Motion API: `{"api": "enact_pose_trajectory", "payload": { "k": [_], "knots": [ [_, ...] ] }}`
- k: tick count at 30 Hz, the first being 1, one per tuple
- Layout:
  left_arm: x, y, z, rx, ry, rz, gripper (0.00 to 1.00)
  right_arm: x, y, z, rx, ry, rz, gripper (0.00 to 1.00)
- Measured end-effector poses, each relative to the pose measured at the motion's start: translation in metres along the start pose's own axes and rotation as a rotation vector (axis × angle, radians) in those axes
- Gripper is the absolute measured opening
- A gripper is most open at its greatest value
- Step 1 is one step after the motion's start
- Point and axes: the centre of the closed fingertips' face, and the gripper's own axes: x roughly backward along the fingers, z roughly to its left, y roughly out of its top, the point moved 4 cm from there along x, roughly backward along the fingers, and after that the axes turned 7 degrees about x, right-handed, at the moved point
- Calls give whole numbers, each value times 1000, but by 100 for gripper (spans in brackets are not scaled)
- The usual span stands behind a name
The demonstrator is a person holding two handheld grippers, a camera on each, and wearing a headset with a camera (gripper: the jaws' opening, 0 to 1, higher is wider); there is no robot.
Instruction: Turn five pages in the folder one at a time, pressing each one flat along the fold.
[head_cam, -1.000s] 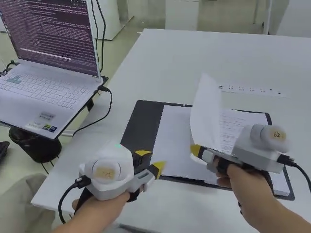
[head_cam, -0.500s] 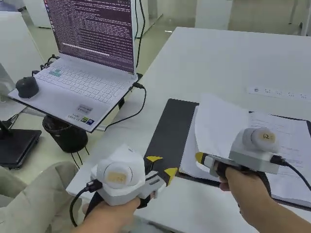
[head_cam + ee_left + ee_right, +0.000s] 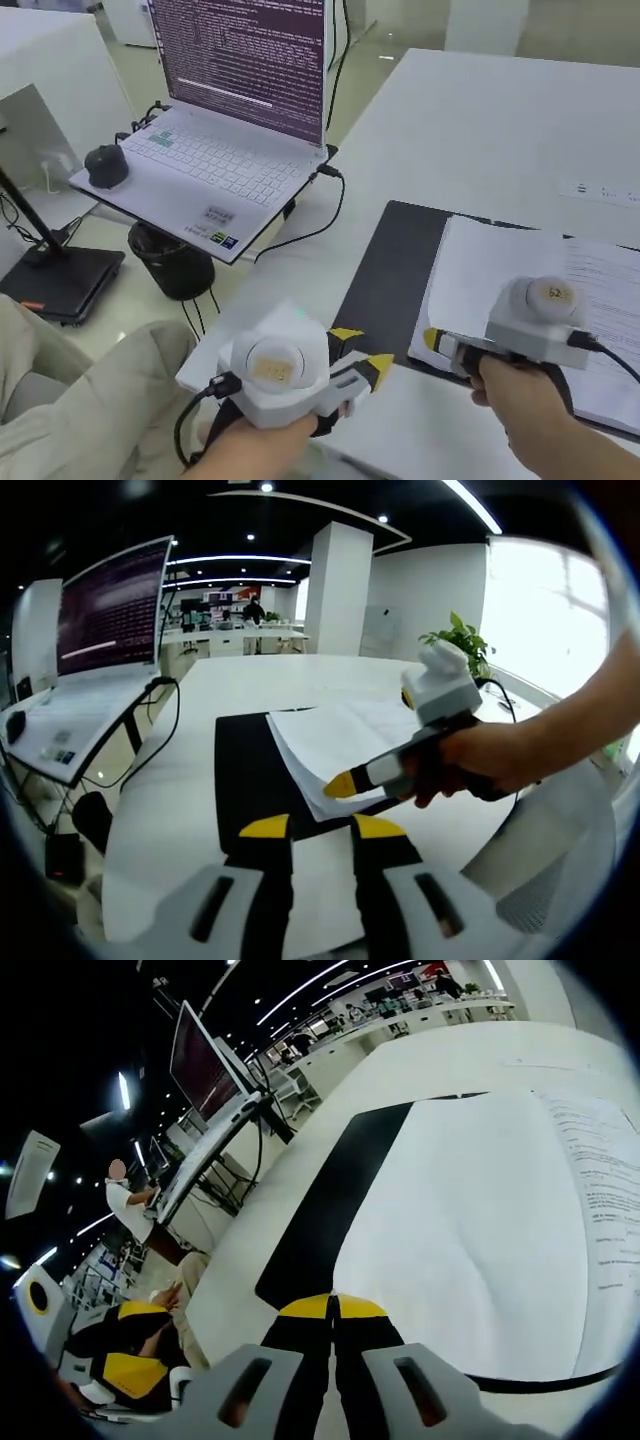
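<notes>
With the right gripper (image 3: pixel 432 340) pinched shut on the turned page (image 3: pixel 500 270) and the left gripper (image 3: pixel 362 348) spread empty, a sideways drag could crease it.

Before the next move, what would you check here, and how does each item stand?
1. Right hand-held gripper shut on the page: ok.
2. Page lying over the folder on its left side: ok.
3. Page pressed flat: not ok, nothing presses on it.
4. Left hand-held gripper open and free: ok.
5. Laptop clear of the folder: ok.
</notes>
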Motion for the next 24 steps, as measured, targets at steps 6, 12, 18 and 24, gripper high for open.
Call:
{"api": "enact_pose_trajectory", "payload": {
  "k": [6, 12, 18, 24],
  "knots": [
    [0, -5, 5, 7, 6, 12, 21, -9, -6, -3, -2, -10, 25, 0],
    [-3, -8, 7, 11, 6, 23, 21, -15, -12, -7, -19, -15, 49, 0],
    [-8, -8, 8, 8, 7, 31, 21, -16, -14, -8, -32, -4, 47, 0],
    [-13, -10, 6, 1, 4, 46, 21, -20, -14, 1, -43, 72, 28, 10]
  ]
}}
